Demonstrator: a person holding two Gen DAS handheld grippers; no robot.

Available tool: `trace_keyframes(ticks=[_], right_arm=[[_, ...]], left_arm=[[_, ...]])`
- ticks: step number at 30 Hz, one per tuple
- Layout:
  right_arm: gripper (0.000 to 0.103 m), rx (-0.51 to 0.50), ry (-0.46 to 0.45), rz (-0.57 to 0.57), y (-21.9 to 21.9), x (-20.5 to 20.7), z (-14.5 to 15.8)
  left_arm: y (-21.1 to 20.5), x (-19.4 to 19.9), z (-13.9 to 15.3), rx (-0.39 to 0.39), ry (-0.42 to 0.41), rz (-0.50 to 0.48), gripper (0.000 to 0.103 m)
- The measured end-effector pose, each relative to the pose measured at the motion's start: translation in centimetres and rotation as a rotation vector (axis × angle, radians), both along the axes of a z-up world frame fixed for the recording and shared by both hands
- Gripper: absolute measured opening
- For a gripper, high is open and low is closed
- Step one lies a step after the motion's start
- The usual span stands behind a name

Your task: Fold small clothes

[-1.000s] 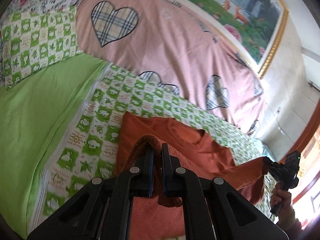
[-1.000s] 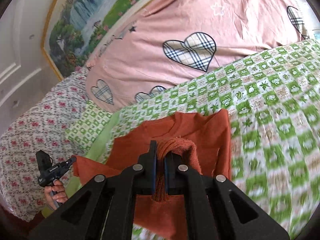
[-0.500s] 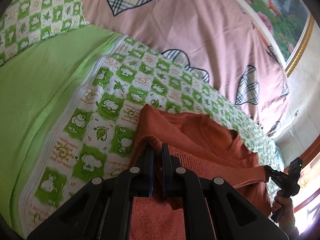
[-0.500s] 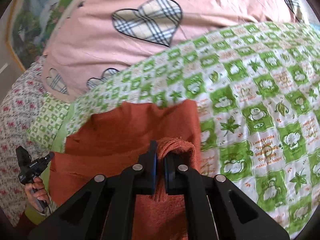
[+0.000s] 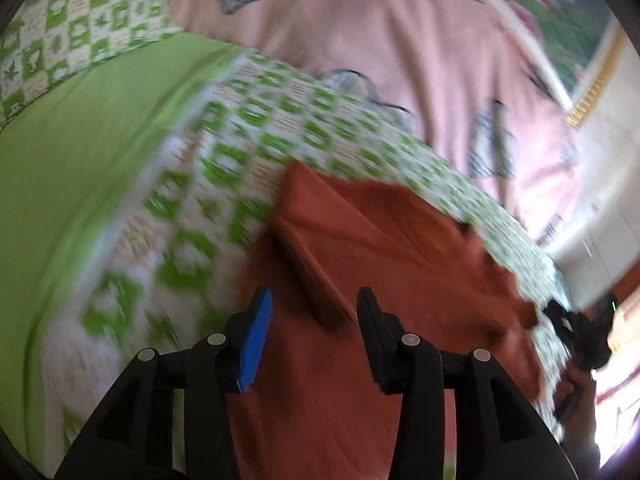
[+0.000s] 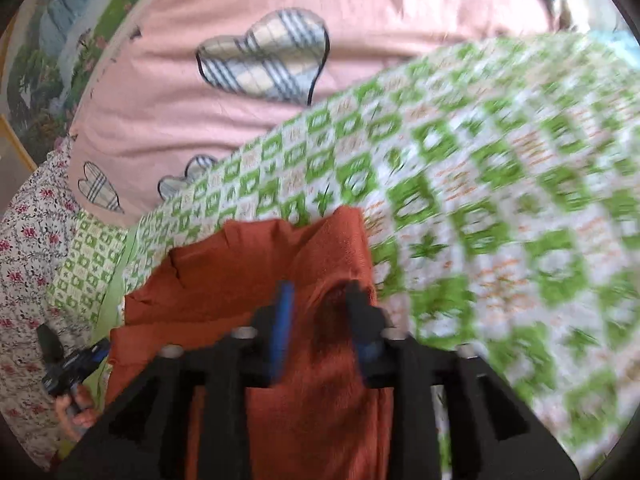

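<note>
An orange-brown knit sweater point(image 5: 384, 248) lies folded over on the green-and-white checked bedspread point(image 5: 240, 152). My left gripper point(image 5: 314, 312) is open just above it, its jaws either side of a folded edge, holding nothing. In the right wrist view the sweater point(image 6: 256, 268) shows again, and my right gripper point(image 6: 318, 300) is open over its right edge, jaws apart and empty. Each gripper shows small in the other's view, the right one point(image 5: 580, 328) at the sweater's far side and the left one point(image 6: 68, 364) likewise. Both views are motion-blurred.
A pink quilt with plaid hearts point(image 6: 256, 52) lies bunched at the back of the bed. A plain green sheet point(image 5: 72, 152) lies to the left. A floral pillow point(image 6: 28, 248) and a framed landscape picture point(image 6: 52, 40) sit behind.
Both grippers have opened and let go of the sweater's folded edge, which now lies on the garment. Both have pulled back a little and the views blur.
</note>
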State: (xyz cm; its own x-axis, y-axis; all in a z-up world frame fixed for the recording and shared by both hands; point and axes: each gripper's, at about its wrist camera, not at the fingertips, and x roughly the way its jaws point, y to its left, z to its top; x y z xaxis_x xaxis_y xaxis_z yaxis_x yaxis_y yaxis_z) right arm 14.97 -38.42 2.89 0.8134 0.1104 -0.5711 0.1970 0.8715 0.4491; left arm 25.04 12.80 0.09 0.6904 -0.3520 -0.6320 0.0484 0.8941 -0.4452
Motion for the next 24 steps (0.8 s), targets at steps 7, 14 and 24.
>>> trace_keyframes(ticks=[7, 14, 24], right_arm=[[0.039, -0.098, 0.123, 0.486, 11.3, 0.6, -2.2], [0.033, -0.275, 0.301, 0.491, 11.5, 6.1, -5.5], [0.024, -0.203, 0.208, 0.105, 3.1, 9.5, -3.2]], left_arm=[[-9.1, -0.7, -1.8, 0.079, 0.075, -0.275, 0.043], [-11.1, 5.2, -1.9, 0.251, 0.115, -0.302, 0.036], [-5.3, 13.9, 1.6, 0.217, 0.038, -0.004, 0.035]])
